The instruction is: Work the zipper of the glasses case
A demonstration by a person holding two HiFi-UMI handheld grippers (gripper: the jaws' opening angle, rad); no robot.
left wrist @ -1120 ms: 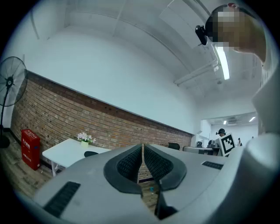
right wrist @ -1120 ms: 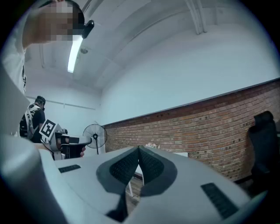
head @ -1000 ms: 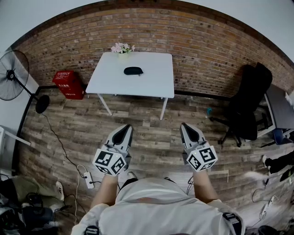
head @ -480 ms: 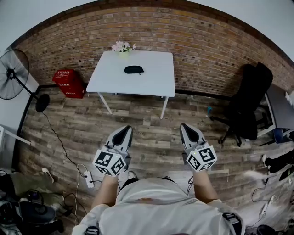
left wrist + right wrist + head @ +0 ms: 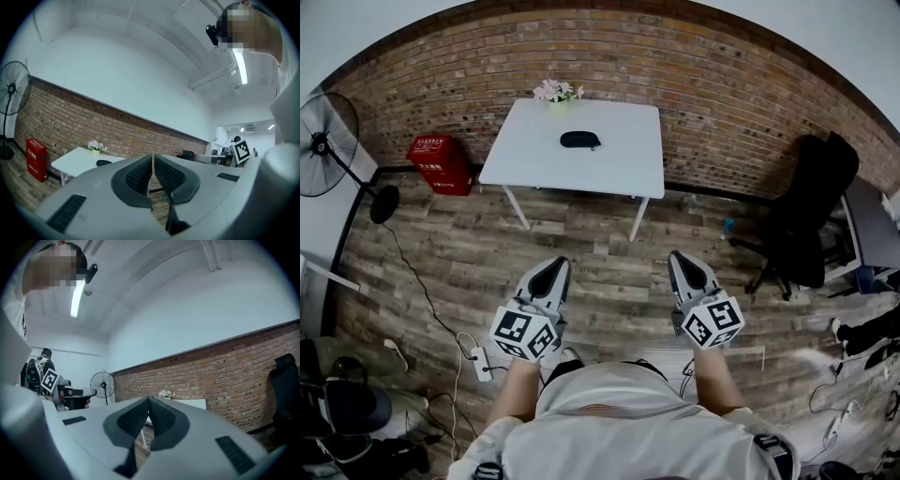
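I held the left gripper (image 5: 551,274) and right gripper (image 5: 686,269) low in front of me, both with jaws closed on nothing. The glasses case (image 5: 579,140) lay on the white worktop (image 5: 534,155), well apart from both, near the flowers (image 5: 557,91).

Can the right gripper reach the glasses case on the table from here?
Probably not yet. The glasses case lies on the white table, with a stretch of wooden floor between it and the right gripper, shut and empty. Nothing blocks the way; the person would need to walk closer.
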